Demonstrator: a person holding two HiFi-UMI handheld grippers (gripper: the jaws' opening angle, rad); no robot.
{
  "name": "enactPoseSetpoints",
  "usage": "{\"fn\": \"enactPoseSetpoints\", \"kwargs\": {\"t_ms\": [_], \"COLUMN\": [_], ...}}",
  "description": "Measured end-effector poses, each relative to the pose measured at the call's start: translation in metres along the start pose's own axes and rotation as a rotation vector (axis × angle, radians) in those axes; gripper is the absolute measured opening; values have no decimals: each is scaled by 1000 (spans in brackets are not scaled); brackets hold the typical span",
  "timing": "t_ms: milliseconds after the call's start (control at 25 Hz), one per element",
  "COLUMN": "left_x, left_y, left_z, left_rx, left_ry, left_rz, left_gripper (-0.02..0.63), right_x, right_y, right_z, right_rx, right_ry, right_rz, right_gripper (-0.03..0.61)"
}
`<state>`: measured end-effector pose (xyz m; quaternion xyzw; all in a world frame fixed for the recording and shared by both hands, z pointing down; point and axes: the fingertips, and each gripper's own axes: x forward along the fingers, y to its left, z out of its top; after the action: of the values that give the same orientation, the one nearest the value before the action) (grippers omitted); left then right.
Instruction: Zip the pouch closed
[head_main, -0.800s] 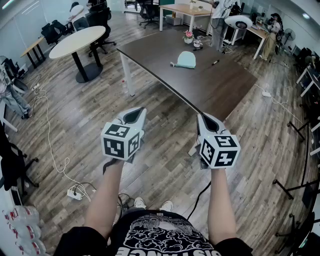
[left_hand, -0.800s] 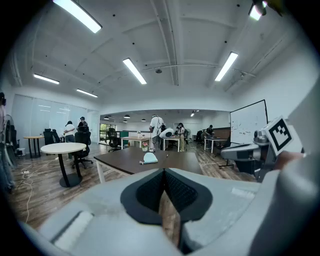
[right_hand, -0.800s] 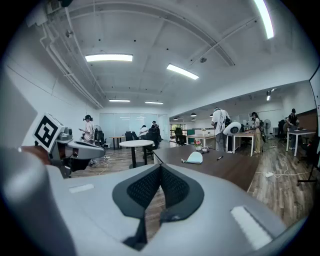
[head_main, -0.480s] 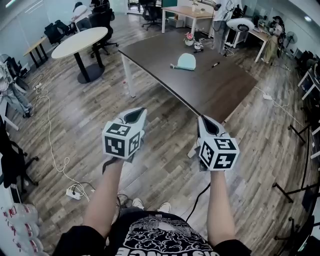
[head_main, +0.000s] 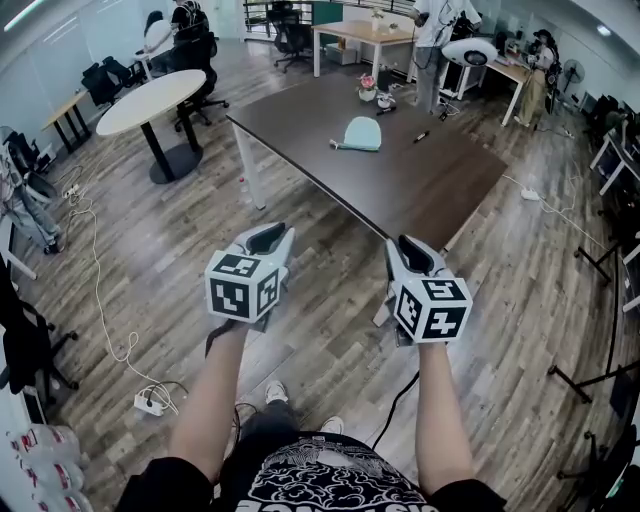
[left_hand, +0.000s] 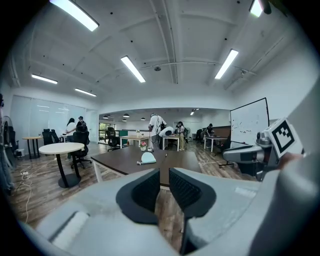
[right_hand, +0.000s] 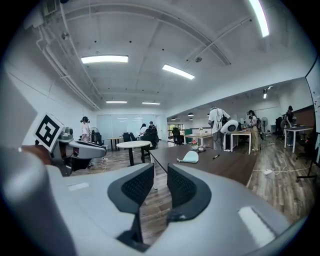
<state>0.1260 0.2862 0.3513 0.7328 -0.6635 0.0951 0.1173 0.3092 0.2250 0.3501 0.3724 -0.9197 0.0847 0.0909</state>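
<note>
Your left gripper (head_main: 267, 238) and right gripper (head_main: 411, 253) have parted their jaws a little, both empty. You've stepped nearer the table (head_main: 430, 190), but the pouch (head_main: 362, 133) lies toward its far end, beyond reach.

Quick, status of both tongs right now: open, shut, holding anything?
Left tongs: open a little, nothing between them.
Right tongs: open a little, nothing between them.
</note>
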Motion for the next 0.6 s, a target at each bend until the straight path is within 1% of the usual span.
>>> {"fn": "enactPoseSetpoints", "kwargs": {"t_ms": [200, 360, 600], "left_x": [24, 48, 83], "left_y": [15, 36, 79], "left_z": [3, 11, 27], "left_rx": [8, 1, -6], "left_ry": [2, -3, -8], "left_rz": [-31, -74, -119], "left_gripper": [102, 134, 217], "right_x": [26, 51, 94], "right_y": [-4, -7, -1], "right_z": [-1, 5, 18], "right_rx": [-3, 4, 38], "right_ry": [20, 17, 6], "right_rz": [-27, -64, -120], "right_gripper": [126, 175, 244]}}
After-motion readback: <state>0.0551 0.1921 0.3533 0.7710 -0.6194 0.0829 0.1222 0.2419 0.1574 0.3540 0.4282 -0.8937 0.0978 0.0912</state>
